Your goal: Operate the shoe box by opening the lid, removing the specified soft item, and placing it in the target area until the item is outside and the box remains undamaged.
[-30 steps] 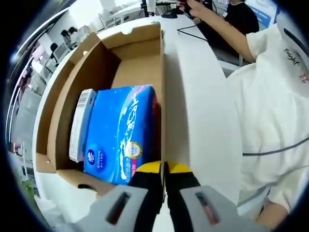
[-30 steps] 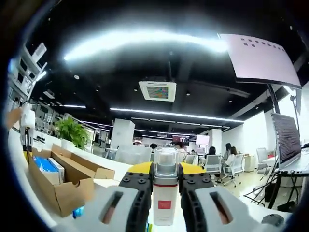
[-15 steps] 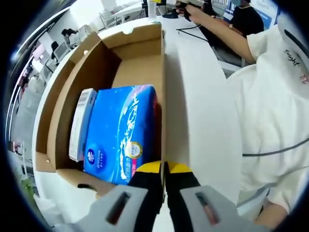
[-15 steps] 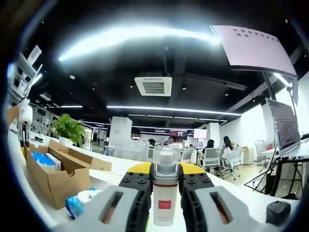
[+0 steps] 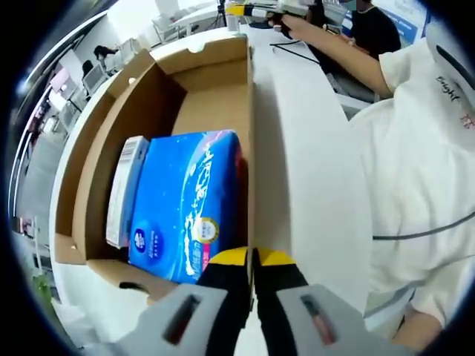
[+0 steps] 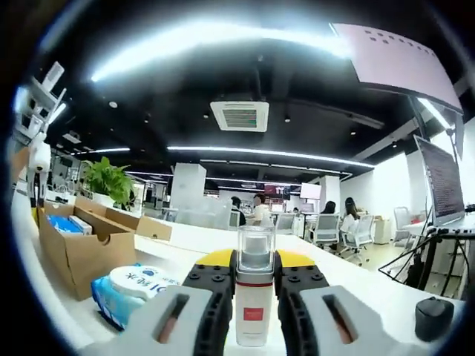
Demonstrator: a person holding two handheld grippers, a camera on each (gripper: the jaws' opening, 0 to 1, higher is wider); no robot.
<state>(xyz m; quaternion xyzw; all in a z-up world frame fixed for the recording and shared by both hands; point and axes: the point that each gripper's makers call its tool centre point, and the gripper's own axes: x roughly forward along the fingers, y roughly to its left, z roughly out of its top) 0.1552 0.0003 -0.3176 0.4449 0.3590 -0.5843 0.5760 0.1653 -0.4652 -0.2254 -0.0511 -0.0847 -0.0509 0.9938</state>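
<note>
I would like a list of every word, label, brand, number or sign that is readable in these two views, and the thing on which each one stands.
No text can be read with certainty.
Blue tissue pack in the shoe box: printed characters and round badges, too blurred.
White box beside it: barcode label, unreadable.
Person's white shirt: dark lettering near the shoulder, unclear.
Small bottle in the right gripper: red label, too small.
Wet wipes pack: lid print, illegible.

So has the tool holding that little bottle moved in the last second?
Yes. The right tool, shut on the bottle, has tipped downward: the cardboard box sits higher in its view, and a wipes pack has come into sight.
</note>
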